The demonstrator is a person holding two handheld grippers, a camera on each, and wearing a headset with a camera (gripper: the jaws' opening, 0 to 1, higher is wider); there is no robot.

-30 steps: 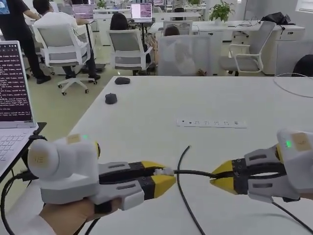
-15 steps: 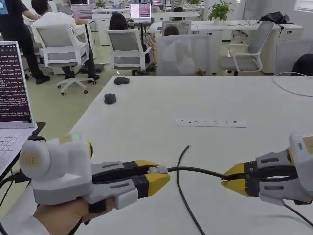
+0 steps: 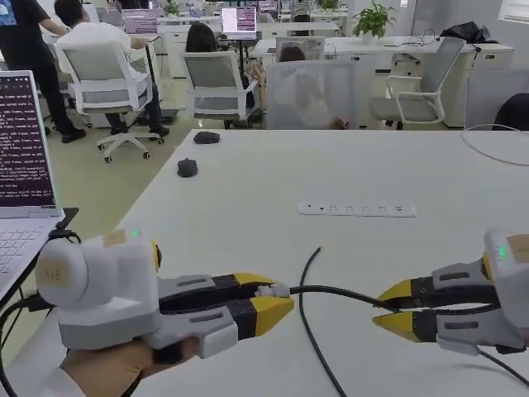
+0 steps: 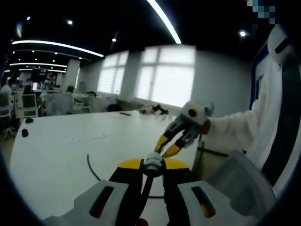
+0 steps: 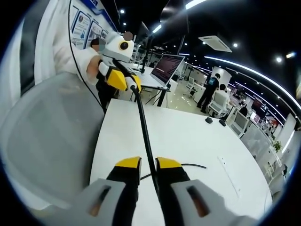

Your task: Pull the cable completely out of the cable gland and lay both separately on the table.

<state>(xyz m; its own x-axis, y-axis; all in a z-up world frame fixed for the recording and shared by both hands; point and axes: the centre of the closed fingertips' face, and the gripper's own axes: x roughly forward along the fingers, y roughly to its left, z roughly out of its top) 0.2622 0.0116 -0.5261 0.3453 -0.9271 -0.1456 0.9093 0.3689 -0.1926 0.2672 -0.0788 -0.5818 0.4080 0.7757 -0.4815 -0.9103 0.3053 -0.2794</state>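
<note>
Cable gland with cable seated in it, held between two grippers above the bench (image 3: 248, 182).
Left gripper (image 3: 285, 298): jaws clenched on the pale cable gland (image 3: 273, 290), which sits between the yellow tips. The black cable (image 3: 331, 292) leaves the gland's front and spans across to the right gripper (image 3: 380, 308), entering between its jaws. These stand slightly parted, the gap wider than the cable, not clamping it. Below that span, a slack black length curves on the bench. Power strip (image 3: 357, 208): flat on the bench, well beyond both jaws.
</note>
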